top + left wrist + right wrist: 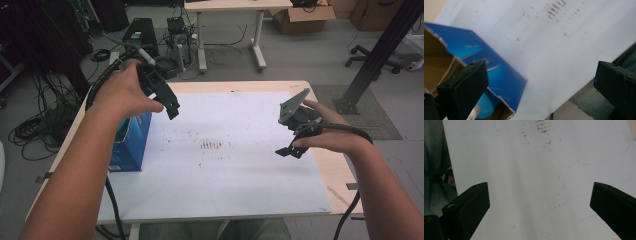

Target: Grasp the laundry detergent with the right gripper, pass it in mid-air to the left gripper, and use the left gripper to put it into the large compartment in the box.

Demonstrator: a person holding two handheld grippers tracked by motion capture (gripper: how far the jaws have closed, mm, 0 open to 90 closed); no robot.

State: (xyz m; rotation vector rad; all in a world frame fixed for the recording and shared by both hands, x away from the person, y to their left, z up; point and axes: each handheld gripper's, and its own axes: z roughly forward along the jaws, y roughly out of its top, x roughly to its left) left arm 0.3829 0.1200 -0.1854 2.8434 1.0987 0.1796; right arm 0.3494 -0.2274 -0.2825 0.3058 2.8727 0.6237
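On the left part of the table (330, 165), in the high view, a blue box (131, 145) is standing upright on the edge of the white sheet (225, 165), partly hidden by the person's left forearm. The left gripper (171, 106) is hanging just above and beside the box, touching nothing, while the right gripper (289, 151) is hovering over the sheet's right side, well apart from the box.

In the left gripper view, the left gripper (541, 82) is standing with its jaws spread wide and nothing between them. The blue box (499, 72) is lying below, its torn cardboard top open and a rounded blue-and-white thing showing inside; what that is cannot be told.

In the right gripper view, the right gripper (539, 202) is likewise holding its jaws spread and empty over the stained white sheet (524, 182).

The box is looking like thin carton: probably light, fairly stiff along its folded edges but easily dented across the open, ragged mouth. Taking hold across two opposite side walls below the torn rim, near a corner, is seeming the safest grip; its glossy print may be proving a little slippery.
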